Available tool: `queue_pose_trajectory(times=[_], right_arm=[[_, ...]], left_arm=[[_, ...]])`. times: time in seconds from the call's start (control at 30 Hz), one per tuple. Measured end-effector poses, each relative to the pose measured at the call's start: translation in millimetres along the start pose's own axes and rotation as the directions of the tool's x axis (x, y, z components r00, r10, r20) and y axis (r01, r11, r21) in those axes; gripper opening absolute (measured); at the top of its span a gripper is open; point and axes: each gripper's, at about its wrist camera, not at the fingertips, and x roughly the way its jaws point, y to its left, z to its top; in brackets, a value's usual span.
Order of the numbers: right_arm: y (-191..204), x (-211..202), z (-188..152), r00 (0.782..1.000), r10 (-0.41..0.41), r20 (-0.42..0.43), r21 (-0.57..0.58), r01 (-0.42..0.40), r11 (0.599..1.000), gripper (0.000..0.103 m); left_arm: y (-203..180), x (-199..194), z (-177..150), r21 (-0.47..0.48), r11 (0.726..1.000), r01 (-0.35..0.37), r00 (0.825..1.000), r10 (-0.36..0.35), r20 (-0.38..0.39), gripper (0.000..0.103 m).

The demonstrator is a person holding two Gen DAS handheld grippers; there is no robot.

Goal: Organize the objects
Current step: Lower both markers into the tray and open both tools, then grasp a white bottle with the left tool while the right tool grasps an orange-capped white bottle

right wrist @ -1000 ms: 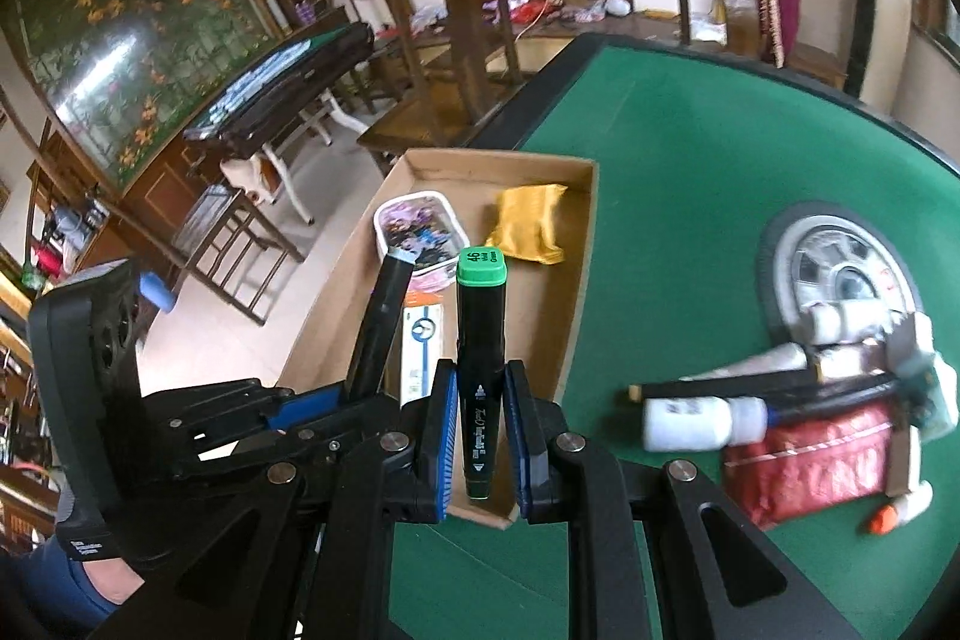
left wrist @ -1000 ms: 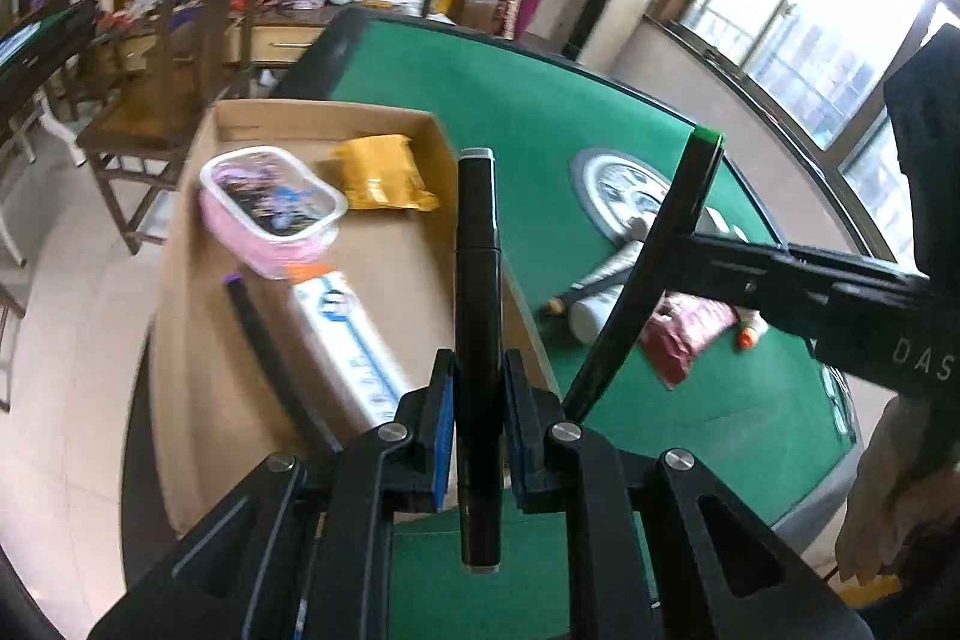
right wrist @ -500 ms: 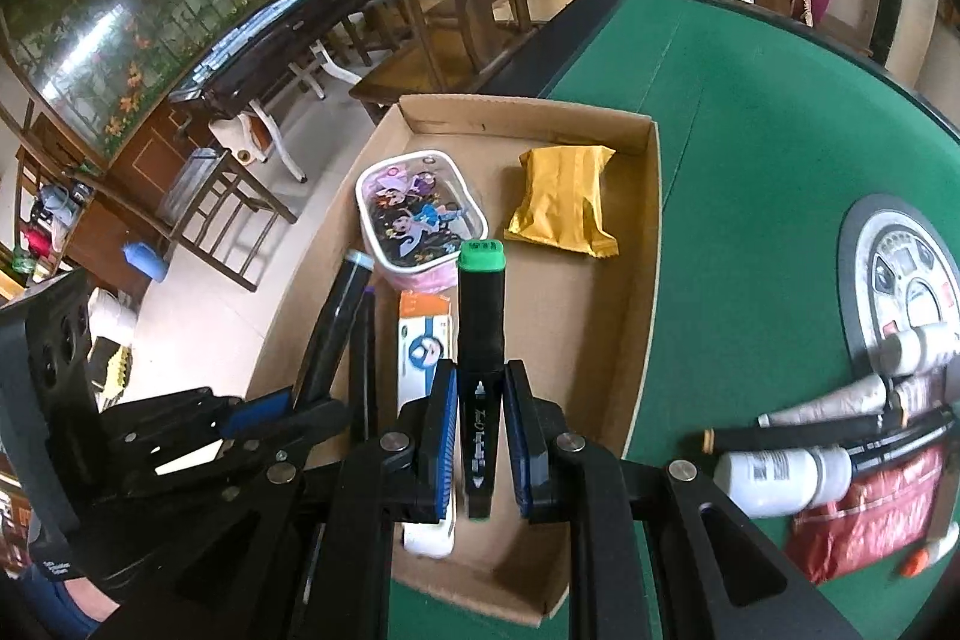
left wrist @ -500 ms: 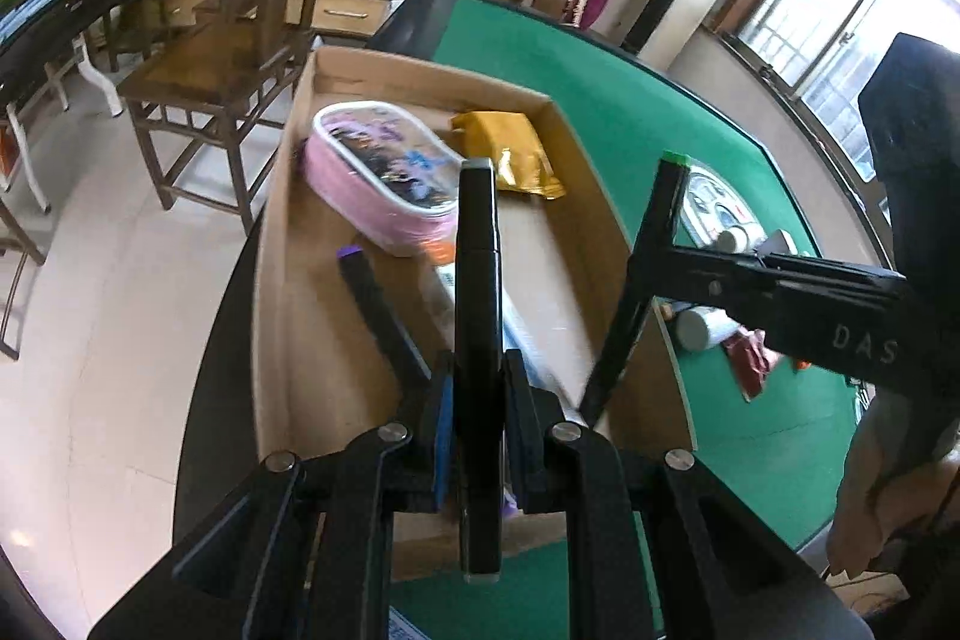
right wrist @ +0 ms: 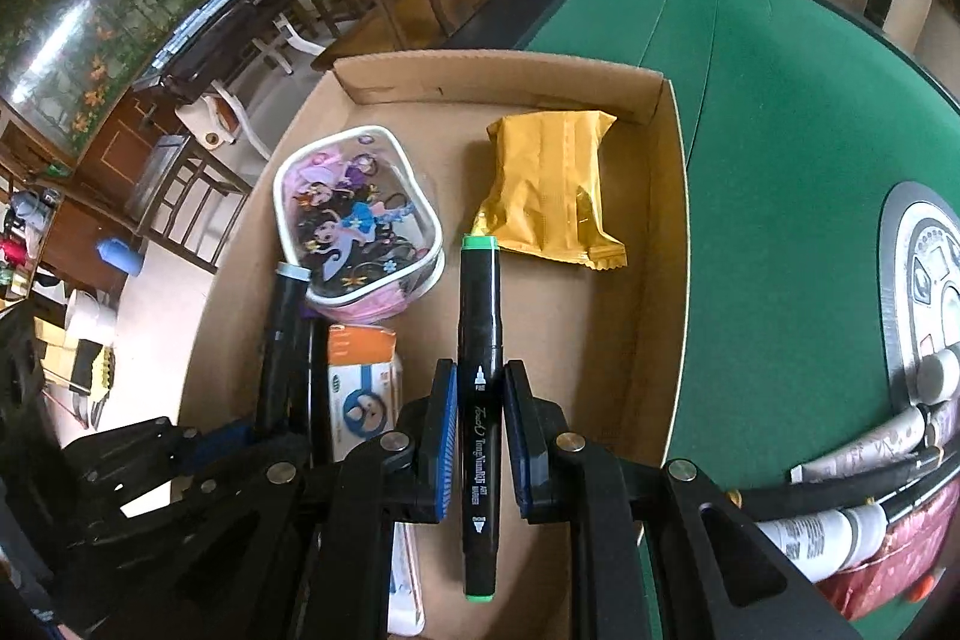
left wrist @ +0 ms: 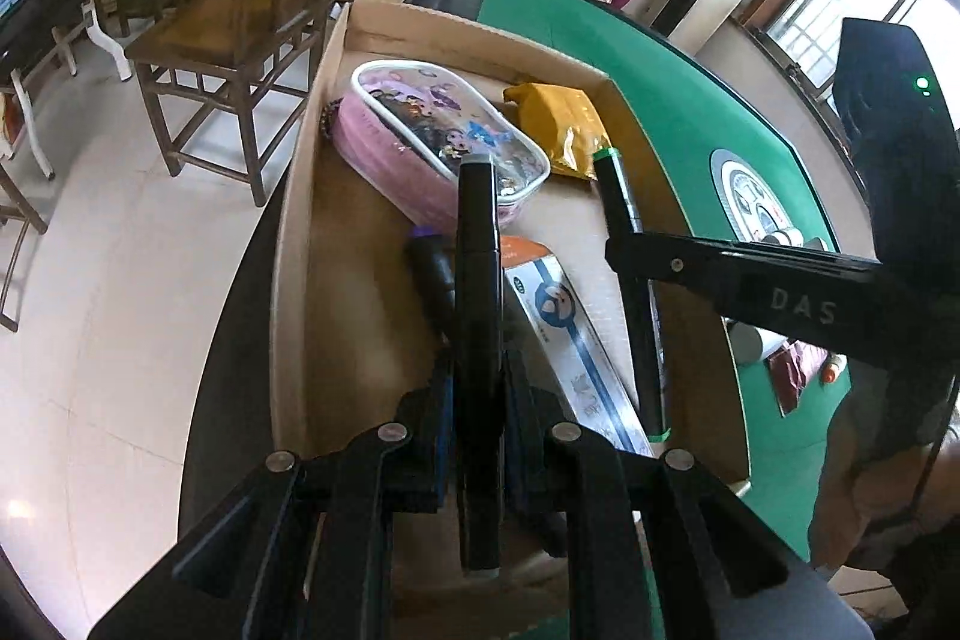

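**Both Grippers Over the Box, Each Pinching a Marker**

The left gripper [left wrist: 478, 394] is clamped on a black marker with a grey cap [left wrist: 477, 316]; the pen runs lengthwise between the pads and juts out at both ends. The right gripper [right wrist: 478, 436] is clamped on a black marker with green ends [right wrist: 478, 376], held the same way, its printed barrel between the blue pads. Both markers are held above the open cardboard box [right wrist: 666, 232], which sits at the edge of the green table [right wrist: 780, 112].

Inside the box: a pink pencil case [right wrist: 354, 232] with a cartoon print toward the far left, a yellow packet [right wrist: 552, 184] beside it toward the far right wall, a white and orange carton [right wrist: 363, 388] lying flat nearer the grippers, and a dark marker with a purple end [left wrist: 429, 268] beside that carton.

On the felt right of the box, well apart from it, lies a cluster of white tubes [right wrist: 840, 532] and a red pouch [right wrist: 900, 562].
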Motion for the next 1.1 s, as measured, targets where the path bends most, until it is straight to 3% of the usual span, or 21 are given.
queue_pose_trajectory(times=[0.5,0.73,0.87,1.0,1.1], right_arm=[[-2,17,20,0.999,-0.03,0.015,-0.004,0.03,1.0,0.017],[-17,3,24,0.998,0.0,0.055,0.034,-0.002,0.999,0.018],[-34,-23,12,0.995,0.026,0.092,0.066,-0.032,0.997,0.036],[-55,-55,-10,0.988,0.06,0.141,0.116,-0.076,0.99,0.042],[-73,-78,-30,0.984,0.079,0.16,0.155,-0.104,0.982,0.045]], left_arm=[[-5,20,31,0.018,0.999,-0.034,0.999,0.034,-0.008,0.018],[-6,35,54,0.007,0.999,-0.046,0.999,0.046,-0.011,0.019],[-8,31,54,-0.004,0.999,-0.041,0.999,0.041,-0.006,0.022],[-19,19,48,-0.005,1.0,-0.028,0.999,0.028,0.023,0.024],[-39,10,43,0.045,0.999,-0.025,0.999,0.022,0.048,0.03]])
